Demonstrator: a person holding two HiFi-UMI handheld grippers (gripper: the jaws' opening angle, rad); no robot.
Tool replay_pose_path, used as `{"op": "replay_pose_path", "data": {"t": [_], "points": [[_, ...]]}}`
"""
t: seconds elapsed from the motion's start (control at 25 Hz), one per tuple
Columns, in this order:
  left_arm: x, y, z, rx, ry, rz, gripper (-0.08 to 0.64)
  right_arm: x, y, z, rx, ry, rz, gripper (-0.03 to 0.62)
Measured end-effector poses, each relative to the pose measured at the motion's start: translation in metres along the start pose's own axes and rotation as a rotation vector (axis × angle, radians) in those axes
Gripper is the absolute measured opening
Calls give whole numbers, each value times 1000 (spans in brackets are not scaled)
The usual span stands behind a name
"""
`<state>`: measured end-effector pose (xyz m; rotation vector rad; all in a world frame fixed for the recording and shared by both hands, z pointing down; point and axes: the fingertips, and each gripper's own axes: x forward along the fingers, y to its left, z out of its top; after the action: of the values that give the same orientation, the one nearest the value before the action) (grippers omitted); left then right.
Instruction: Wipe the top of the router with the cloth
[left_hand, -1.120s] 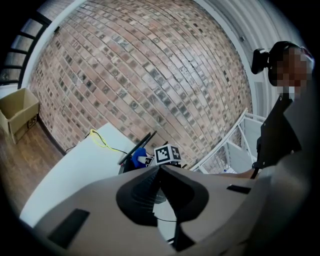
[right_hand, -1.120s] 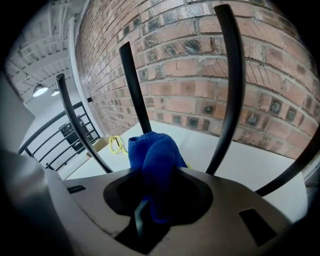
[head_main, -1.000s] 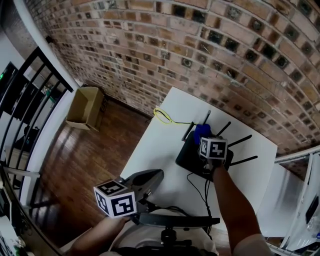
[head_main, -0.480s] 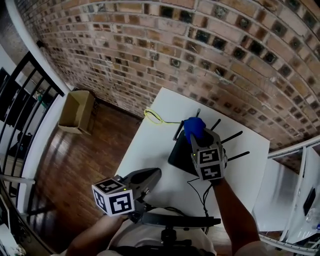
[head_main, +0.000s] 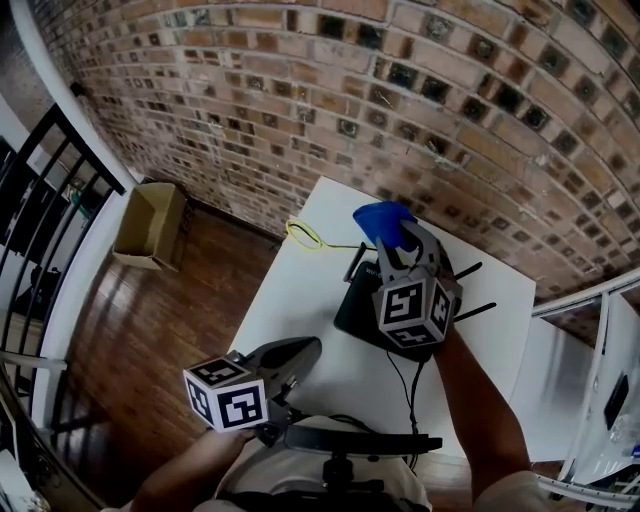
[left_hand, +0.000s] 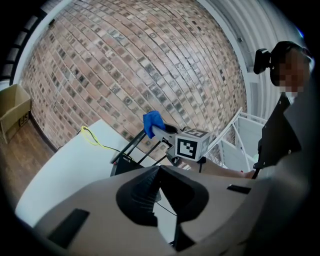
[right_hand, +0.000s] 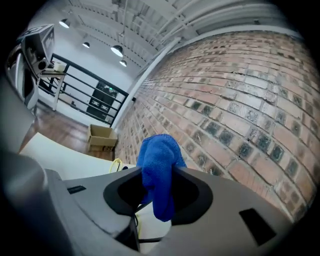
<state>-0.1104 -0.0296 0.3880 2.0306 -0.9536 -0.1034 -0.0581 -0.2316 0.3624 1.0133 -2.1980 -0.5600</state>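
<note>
White label on the flat black antennaed router (left_hand: 124, 166) is too small to read; right gripper (head_main: 398, 238) jaws pinch the crumpled blue cloth (head_main: 378, 218), router below them; left gripper (head_main: 312, 348) jaws pressed together, empty, router well ahead.

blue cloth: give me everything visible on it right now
The blue cloth looks like soft, fuzzy microfibre, bunched into a crumpled wad. The right gripper is clamped on its middle: one lobe bulges above the jaws, a tail hangs below. It is in the air, clear of the black router, touching only the jaws.
</note>
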Motion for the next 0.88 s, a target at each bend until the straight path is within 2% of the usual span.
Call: {"op": "replay_pose_path", "data": {"t": [0.16, 0.56, 0.88], "points": [[-5, 5, 2, -9, -12, 18, 26, 13, 23, -7, -52, 25, 74, 137], [-7, 18, 3, -35, -23, 41, 25, 18, 47, -23, -62, -2, 178, 137], [-4, 19, 5, -35, -17, 32, 25, 17, 52, -21, -8, -19, 257, 137]]}}
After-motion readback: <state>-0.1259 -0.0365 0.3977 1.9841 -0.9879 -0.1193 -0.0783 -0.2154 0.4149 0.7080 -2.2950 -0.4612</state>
